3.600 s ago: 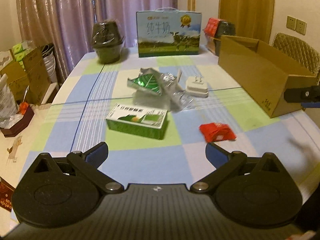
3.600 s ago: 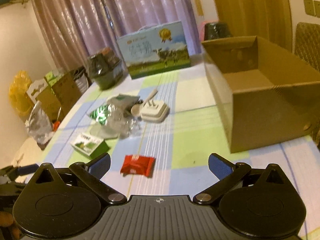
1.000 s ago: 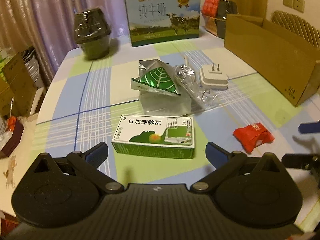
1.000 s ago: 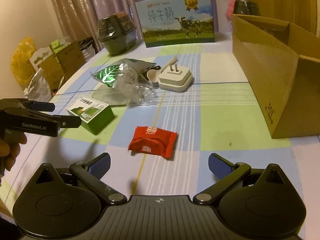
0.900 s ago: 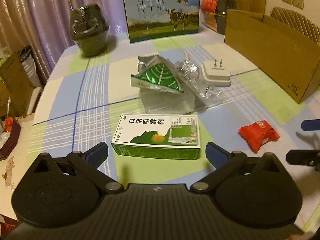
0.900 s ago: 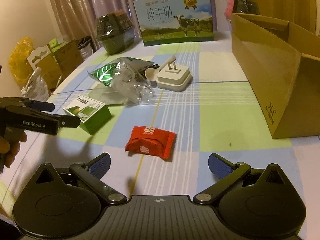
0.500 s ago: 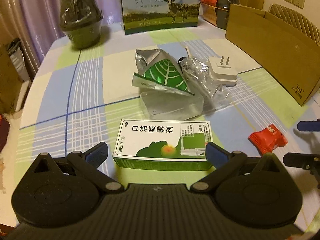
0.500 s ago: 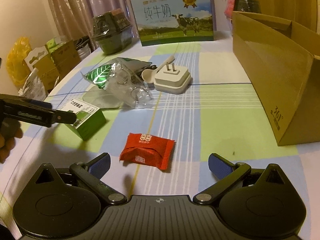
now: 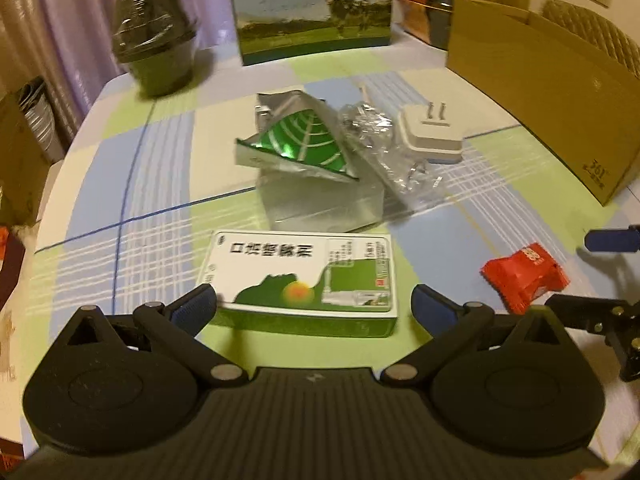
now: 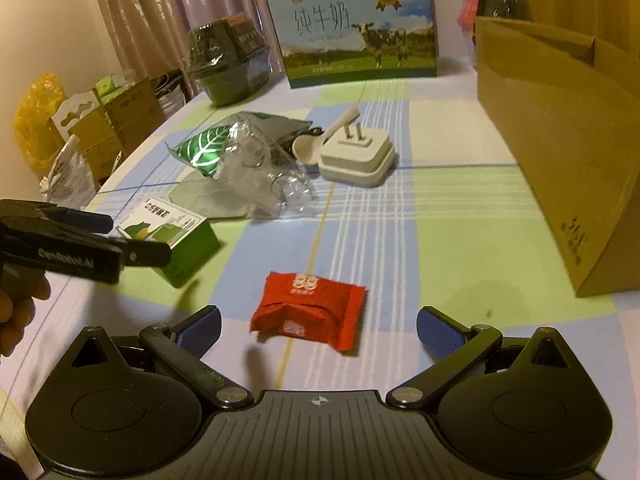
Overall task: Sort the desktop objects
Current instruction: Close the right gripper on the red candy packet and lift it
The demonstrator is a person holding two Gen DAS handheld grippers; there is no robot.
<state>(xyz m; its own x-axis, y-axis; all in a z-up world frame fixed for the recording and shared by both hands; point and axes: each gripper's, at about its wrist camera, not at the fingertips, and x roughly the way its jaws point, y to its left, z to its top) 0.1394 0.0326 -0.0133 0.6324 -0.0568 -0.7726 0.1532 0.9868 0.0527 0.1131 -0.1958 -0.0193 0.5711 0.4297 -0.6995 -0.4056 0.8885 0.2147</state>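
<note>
I see a checked tablecloth (image 9: pixel 168 184) in blue, green and cream squares over the table; purple-brown curtains (image 10: pixel 160 12) hang at the far end, and cartons (image 10: pixel 116 120) stand on the floor to my left. My left gripper (image 9: pixel 314 302) is spread wide, its blue pads either side of the green-and-white spray box (image 9: pixel 304 280), which lies flat between them; the left pad looks to be at the box's corner, but blur keeps me from calling contact. The print on the box lid is too smeared to read. My right gripper (image 10: pixel 318 324) is likewise released, with the red snack packet (image 10: pixel 310 308) lying just ahead between its fingers, not gripped; the packet carries a white emblem I cannot make out. Ahead of the spray box sit a foil pouch with a green leaf pattern (image 9: pixel 298 148), crumpled clear plastic (image 9: pixel 384 152), a white plug adapter (image 9: pixel 432 138) prongs-up, and a white spoon (image 10: pixel 320 136) partly behind the adapter. Far ahead stands a milk carton (image 10: pixel 356 28) reading "PURE MILK" with a cow picture, and a wrapped dark bowl (image 10: pixel 228 64). To the right, an open cardboard box (image 10: pixel 560 140), cut off by the frame, shows small illegible print. "GenRobot.AI" is legible on the left gripper's finger in the right view.
</note>
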